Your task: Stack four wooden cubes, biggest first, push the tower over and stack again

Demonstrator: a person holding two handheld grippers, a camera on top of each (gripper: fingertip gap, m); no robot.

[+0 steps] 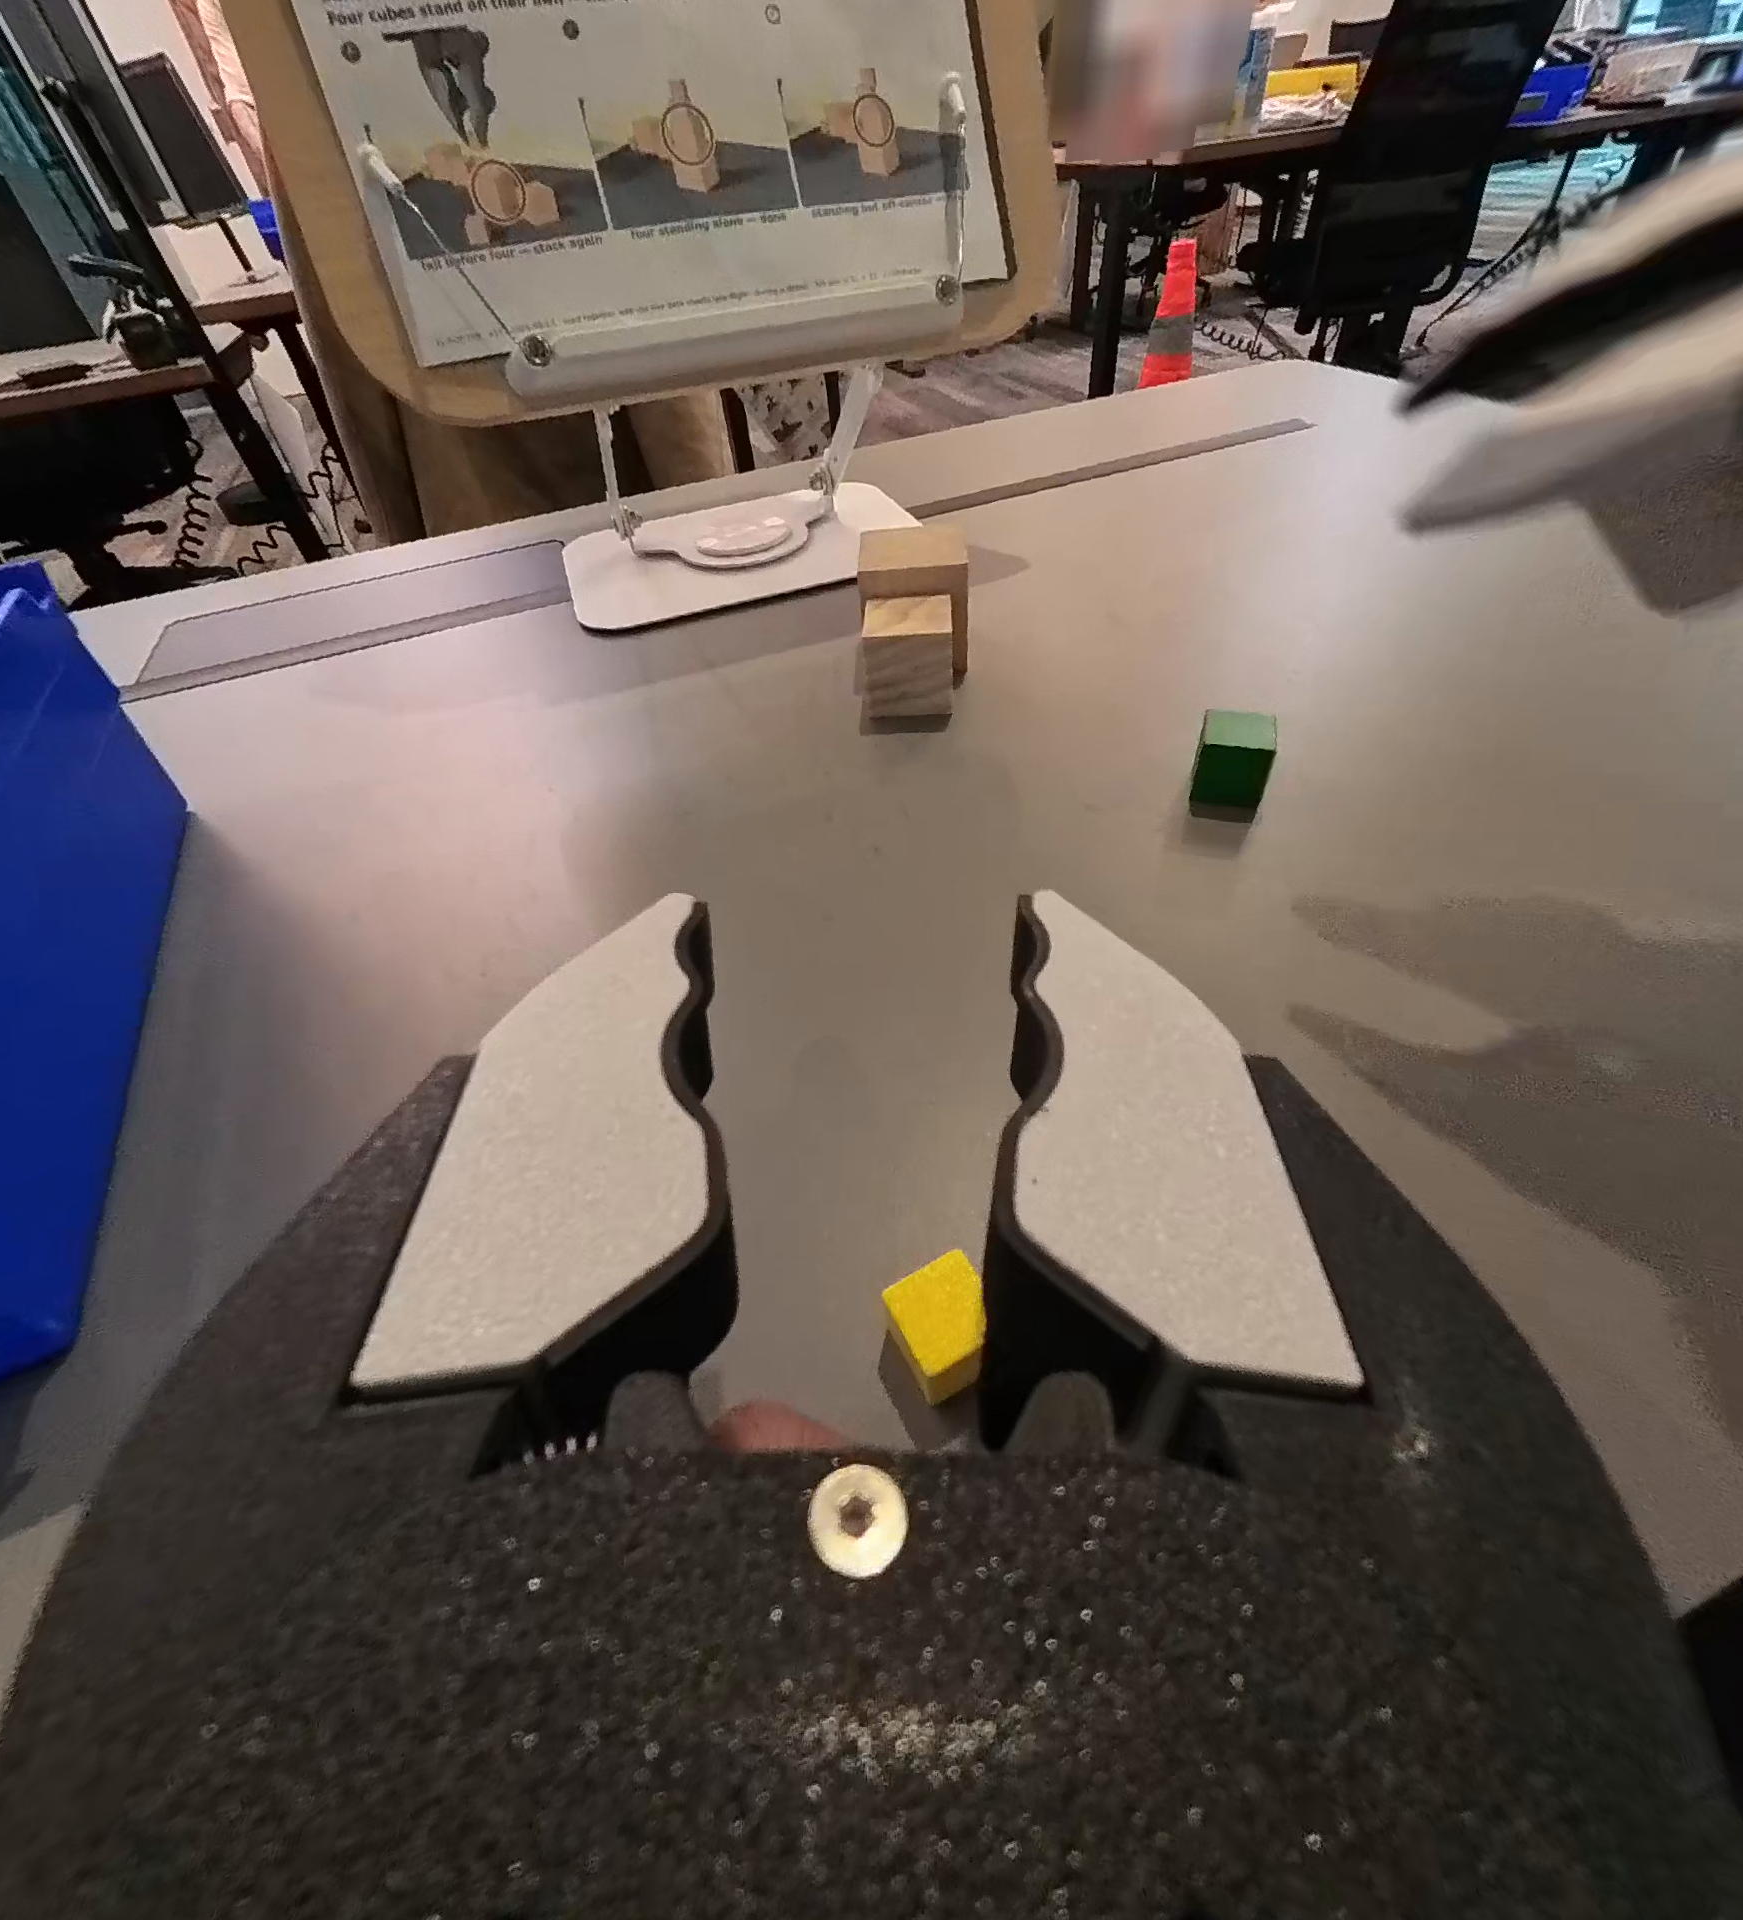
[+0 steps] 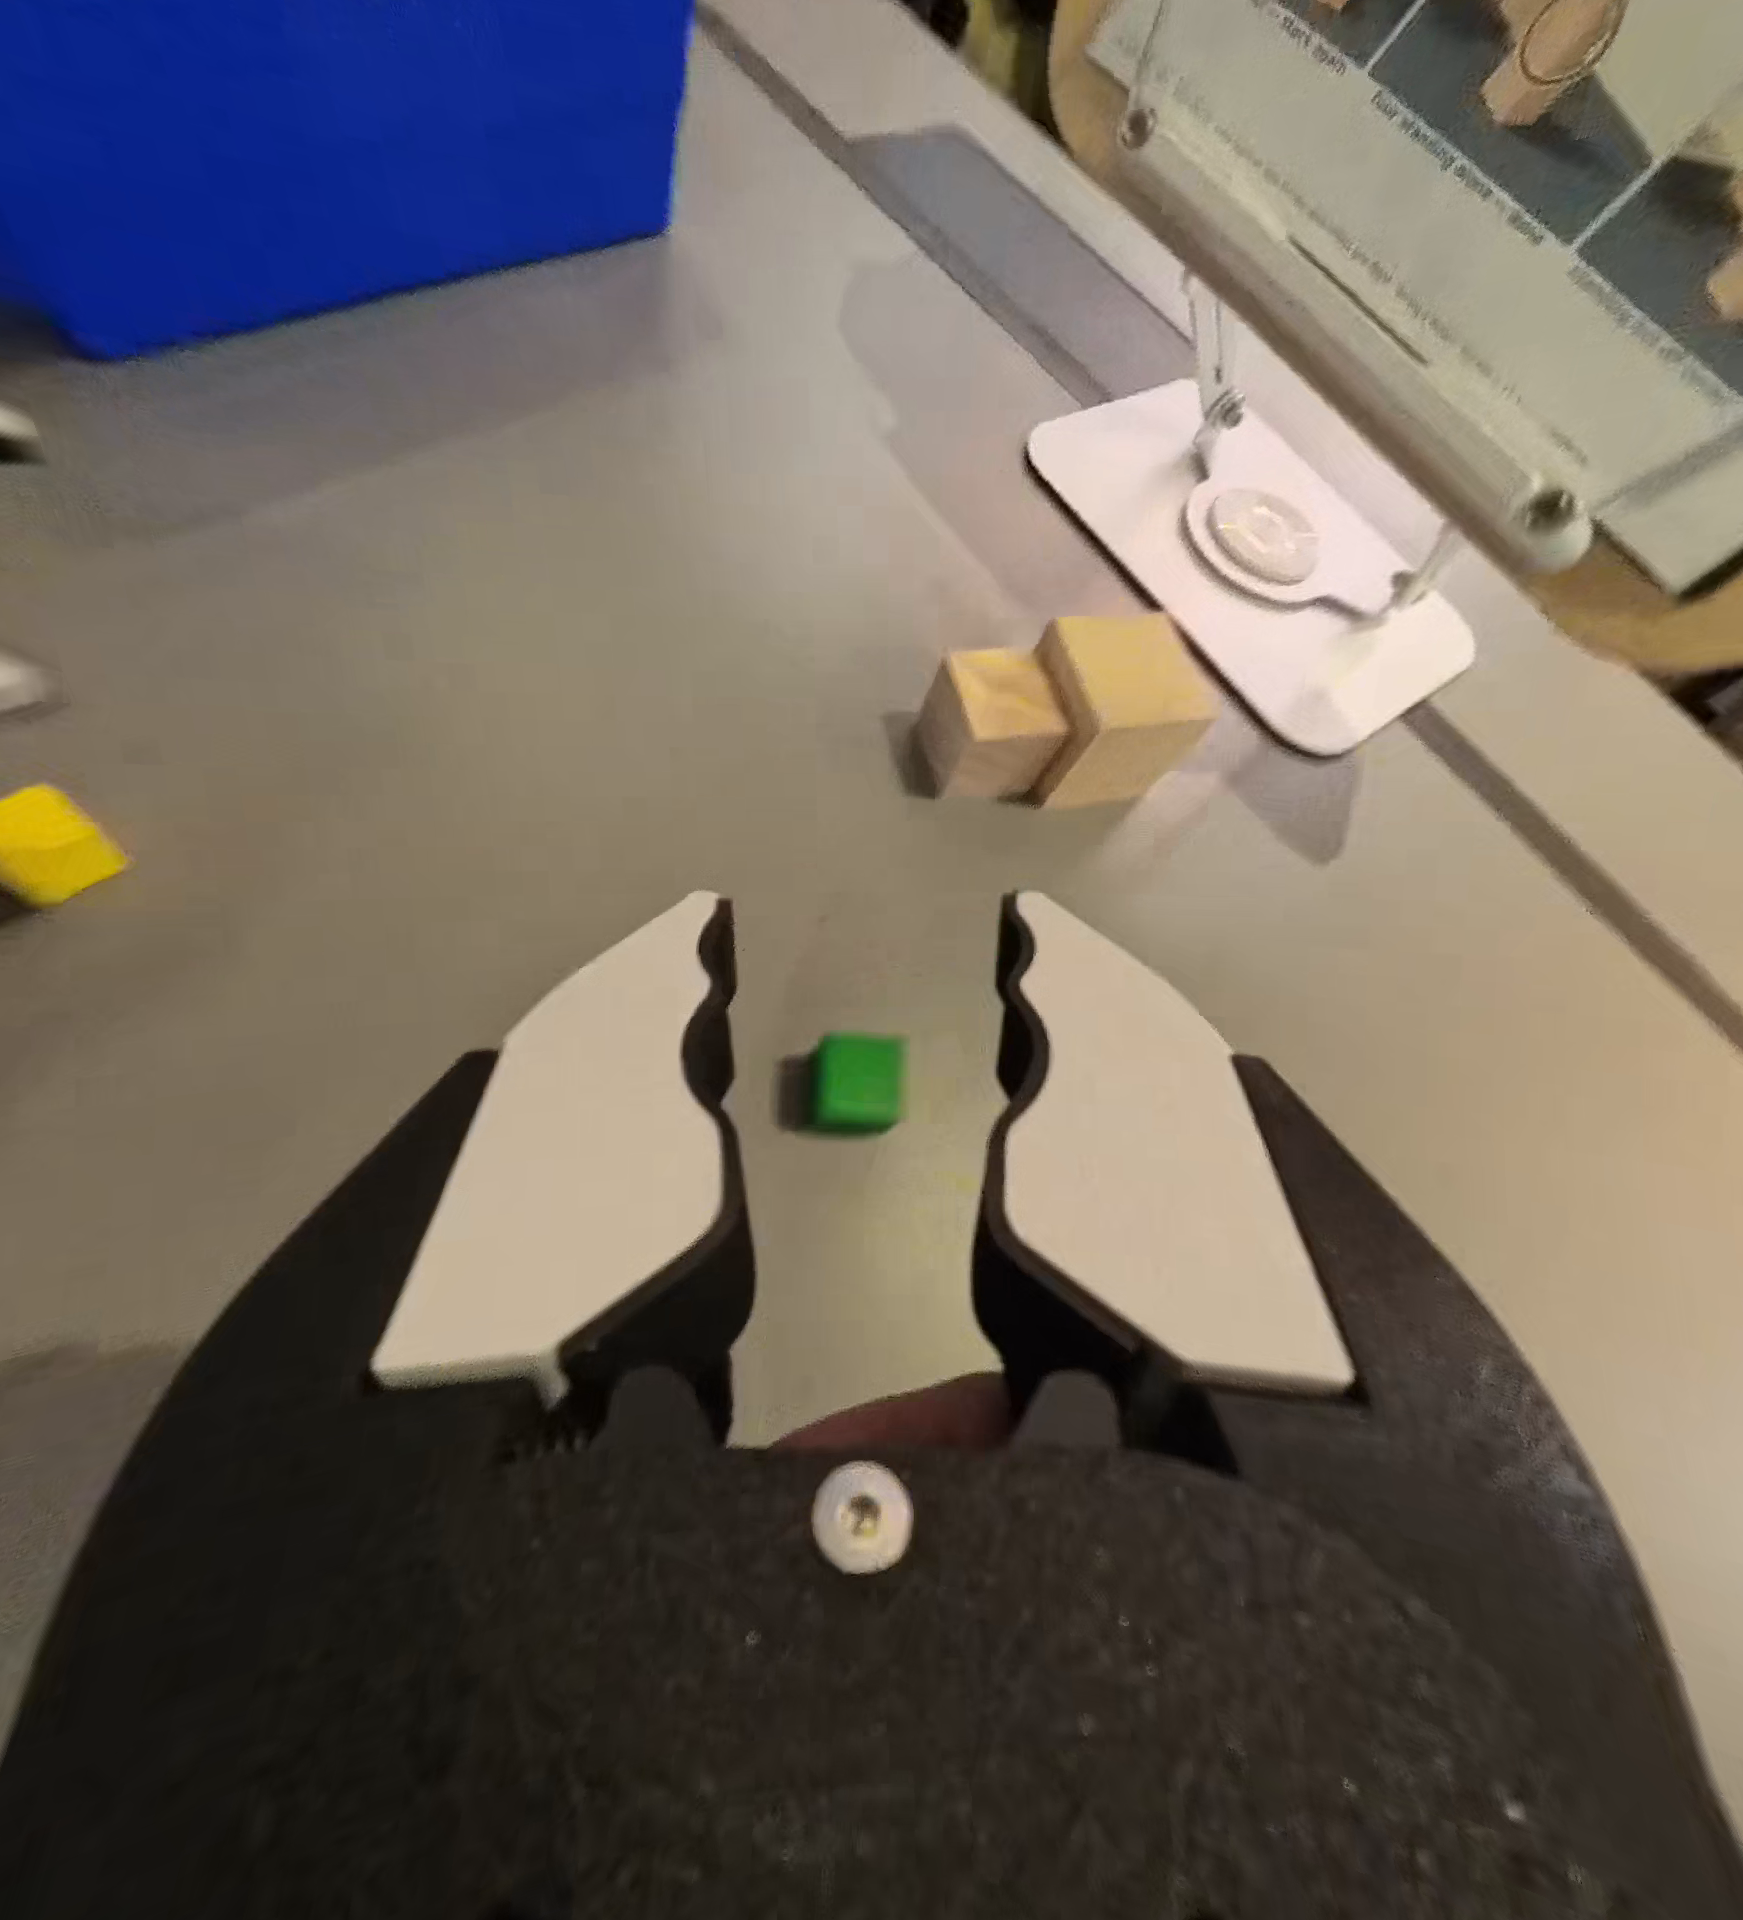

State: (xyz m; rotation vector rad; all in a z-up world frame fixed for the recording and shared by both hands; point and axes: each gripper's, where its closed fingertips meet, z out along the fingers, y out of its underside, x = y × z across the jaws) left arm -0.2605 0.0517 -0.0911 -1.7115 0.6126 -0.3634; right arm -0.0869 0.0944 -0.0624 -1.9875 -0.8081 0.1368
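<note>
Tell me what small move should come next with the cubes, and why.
Probably reach the left gripper forward to the larger plain cube: all four lie unstacked, biggest goes first, and both grippers are open and empty. The right gripper is over the green cube.

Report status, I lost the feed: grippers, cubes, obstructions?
Left gripper and right gripper open, empty. Two plain wooden cubes side by side, green cube, yellow cube scattered, unstacked. Nothing obstructing.

Yellow cube [image 1: 934, 1322] between spread tool [image 1: 862, 914] fingers

We see speckled black left gripper [image 1: 862, 914] and matching right gripper [image 2: 865, 909], pale grey wavy-edged fingers [image 1: 576, 1132], one silver screw [image 1: 856, 1520] each.
</note>
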